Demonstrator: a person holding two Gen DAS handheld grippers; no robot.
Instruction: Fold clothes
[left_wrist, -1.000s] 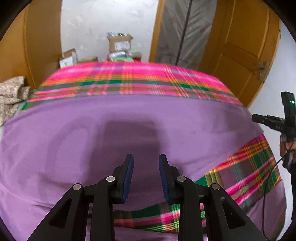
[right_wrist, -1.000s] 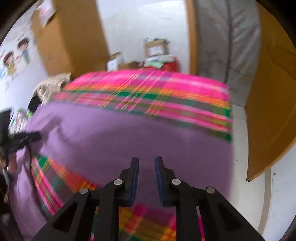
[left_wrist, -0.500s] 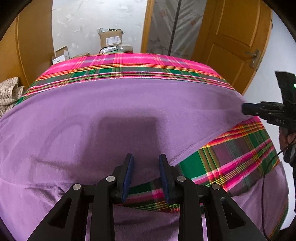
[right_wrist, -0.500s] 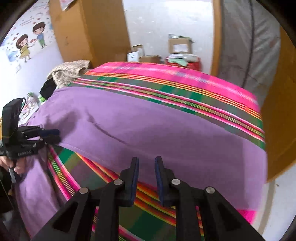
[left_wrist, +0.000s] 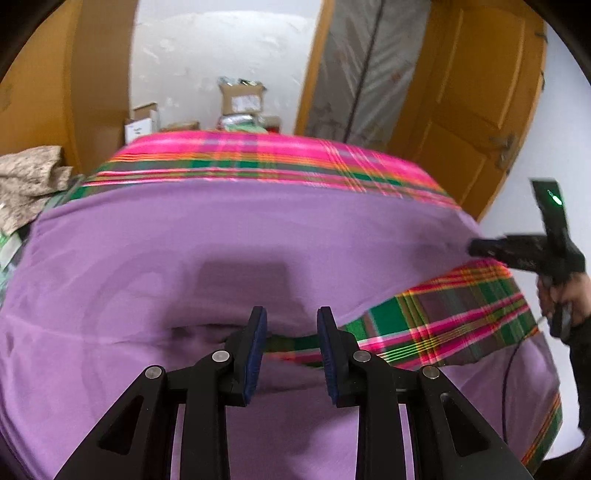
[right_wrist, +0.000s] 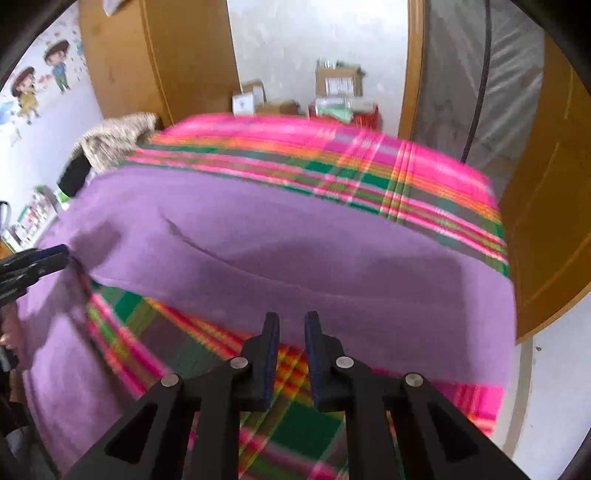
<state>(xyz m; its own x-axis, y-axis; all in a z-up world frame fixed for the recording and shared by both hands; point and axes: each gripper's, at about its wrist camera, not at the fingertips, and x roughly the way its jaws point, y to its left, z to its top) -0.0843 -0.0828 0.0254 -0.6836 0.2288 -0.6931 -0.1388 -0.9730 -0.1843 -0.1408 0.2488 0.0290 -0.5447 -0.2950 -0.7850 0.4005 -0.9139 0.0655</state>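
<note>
A purple garment (left_wrist: 221, 251) (right_wrist: 295, 251) lies spread over a pink-green plaid cover (left_wrist: 258, 155) (right_wrist: 295, 147). A wedge of plaid (left_wrist: 443, 317) shows between its main body and a purple part nearer me. My left gripper (left_wrist: 291, 314) hovers open over the garment's near edge, with nothing between its fingers. It also shows at the left of the right wrist view, as the left gripper (right_wrist: 55, 258) tips by the purple cloth's left side. My right gripper (right_wrist: 291, 319) is open with a narrow gap above the plaid wedge. In the left wrist view the right gripper (left_wrist: 480, 249) points at the garment's right edge.
Cardboard boxes (left_wrist: 242, 98) stand on the floor beyond the far end. A wooden door (left_wrist: 480, 92) is at the right. A beige cloth pile (left_wrist: 29, 181) lies at the far left. A hand (left_wrist: 569, 295) holds the right gripper's handle.
The right gripper has moved inward to the garment's right edge. The left wrist view has drawn back, and the plaid wedge reaches further left under the left fingers. Neither jaw gap changed.
</note>
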